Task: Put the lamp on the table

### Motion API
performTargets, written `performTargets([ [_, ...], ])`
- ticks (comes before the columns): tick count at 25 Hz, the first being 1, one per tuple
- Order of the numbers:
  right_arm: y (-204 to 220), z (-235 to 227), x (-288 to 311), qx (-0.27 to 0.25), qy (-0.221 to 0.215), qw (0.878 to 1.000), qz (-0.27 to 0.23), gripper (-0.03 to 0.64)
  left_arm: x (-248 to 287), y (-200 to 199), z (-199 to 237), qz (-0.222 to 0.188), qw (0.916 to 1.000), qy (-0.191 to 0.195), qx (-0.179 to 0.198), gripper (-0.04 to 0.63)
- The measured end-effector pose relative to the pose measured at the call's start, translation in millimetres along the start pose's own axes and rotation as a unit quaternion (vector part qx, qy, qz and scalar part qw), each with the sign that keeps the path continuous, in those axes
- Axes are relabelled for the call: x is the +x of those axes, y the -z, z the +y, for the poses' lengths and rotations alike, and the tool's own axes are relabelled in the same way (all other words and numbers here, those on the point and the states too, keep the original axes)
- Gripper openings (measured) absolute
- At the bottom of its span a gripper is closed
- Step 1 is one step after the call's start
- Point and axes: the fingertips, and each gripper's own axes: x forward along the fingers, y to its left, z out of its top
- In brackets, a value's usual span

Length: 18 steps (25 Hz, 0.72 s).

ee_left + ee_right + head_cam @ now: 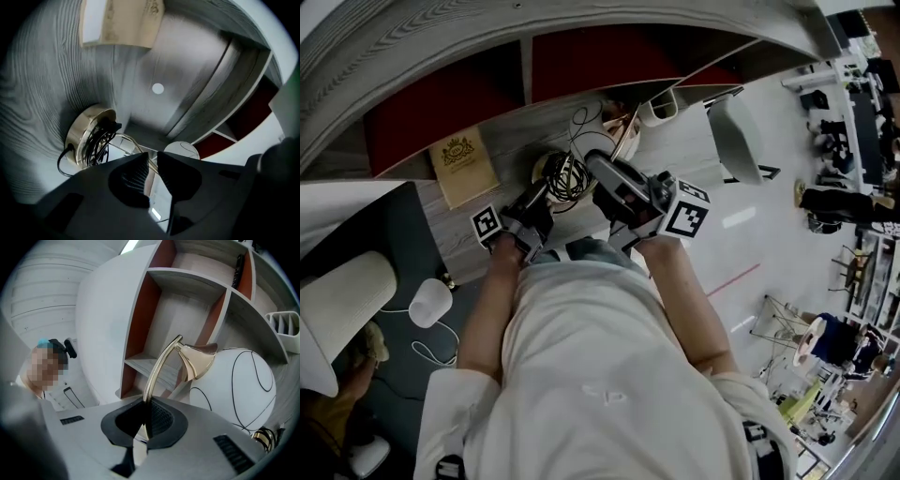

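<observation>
The lamp was seen at the grey wood counter, under the curved shelf. Whether its brass base sat on the wood or hung just off it could not be told. The right tongs were clamped on the thin gold stem, below the white globe shade. The left tongs were part-way apart with the stem running between them near the base, and no squeeze by both pads was seen. The step was judged to be setting the base down. It would likely be done best with the right clamp held firm, the base landed flat, and the coiled cord left on top of the base, not trapped under it. Release was advised only once no rocking was felt. Bare wood was noted between the base and the tan book. A white holder stood near on the other side. The counter's front edge lay close to the person, so a spot further in was judged safer. The globe was near the shelf dividers, so a swing there risked a knock.
</observation>
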Motion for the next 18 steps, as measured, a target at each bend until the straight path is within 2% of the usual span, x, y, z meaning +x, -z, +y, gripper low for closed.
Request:
performTargets([
  [1,1,0,2,0.0,0.0,1.0,0.001,0.029,-5,0,-5,0.007,0.9998,-0.005,0.02,0.052],
  [4,3,1,7,0.0,-0.003,1.0,0.004,0.029,-22,3,-19,0.022,0.9971,-0.02,0.071,0.017],
  [12,16,6,26,-0.007,-0.007,1.0,0.023,0.031,-66,-7,-62,-0.02,0.9941,-0.002,0.107,0.015],
  [16,25,10,36,-0.013,-0.016,0.999,0.037,0.031,-83,-8,-93,-0.047,0.9923,0.032,0.11,0.015],
  [18,29,10,40,-0.016,-0.016,0.999,0.042,0.031,-91,-8,-106,-0.053,0.9899,0.038,0.125,0.015],
])
